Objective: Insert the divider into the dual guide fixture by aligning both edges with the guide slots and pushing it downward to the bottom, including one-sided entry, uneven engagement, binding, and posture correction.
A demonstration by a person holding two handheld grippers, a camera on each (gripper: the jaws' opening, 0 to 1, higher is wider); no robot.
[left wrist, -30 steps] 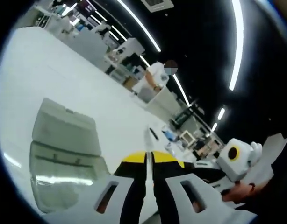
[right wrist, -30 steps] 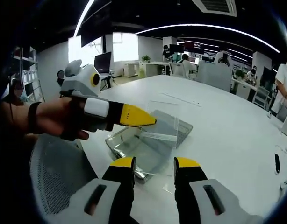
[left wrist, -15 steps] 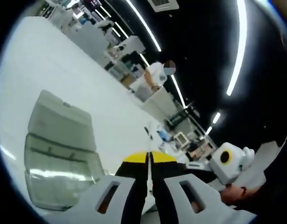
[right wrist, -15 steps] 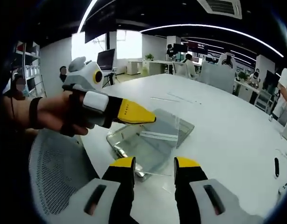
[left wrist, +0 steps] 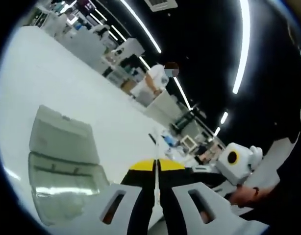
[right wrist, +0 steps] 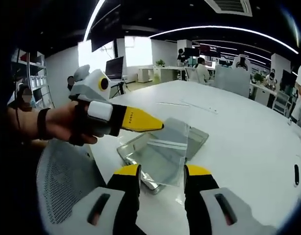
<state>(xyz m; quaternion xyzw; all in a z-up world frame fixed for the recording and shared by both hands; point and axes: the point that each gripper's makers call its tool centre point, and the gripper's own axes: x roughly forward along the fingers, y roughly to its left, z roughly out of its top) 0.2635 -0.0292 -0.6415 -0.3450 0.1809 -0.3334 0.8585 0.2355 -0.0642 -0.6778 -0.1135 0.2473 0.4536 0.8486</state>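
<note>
My left gripper (left wrist: 156,164) is shut on the clear divider (left wrist: 155,183), which shows edge-on as a thin pale line between the yellow tips. In the right gripper view the left gripper (right wrist: 158,126) comes in from the left in a person's hand. The clear divider (right wrist: 167,152) hangs from its tips over the transparent guide fixture (right wrist: 199,137) on the white table. The guide fixture (left wrist: 62,161) lies low and to the left in the left gripper view. My right gripper (right wrist: 163,171) stands open just short of the divider's lower edge, with nothing between its fingers.
A grey mesh chair back (right wrist: 62,186) stands at the table's near left edge. Two thin strips (right wrist: 189,105) lie on the white table (right wrist: 248,147) beyond the fixture, and a small dark object (right wrist: 297,174) lies at the far right. People work at desks in the background.
The divider in the left gripper has tilted steeper and hangs lower over the fixture. Both views have shifted slightly with the hands. Neither gripper's state changed.
</note>
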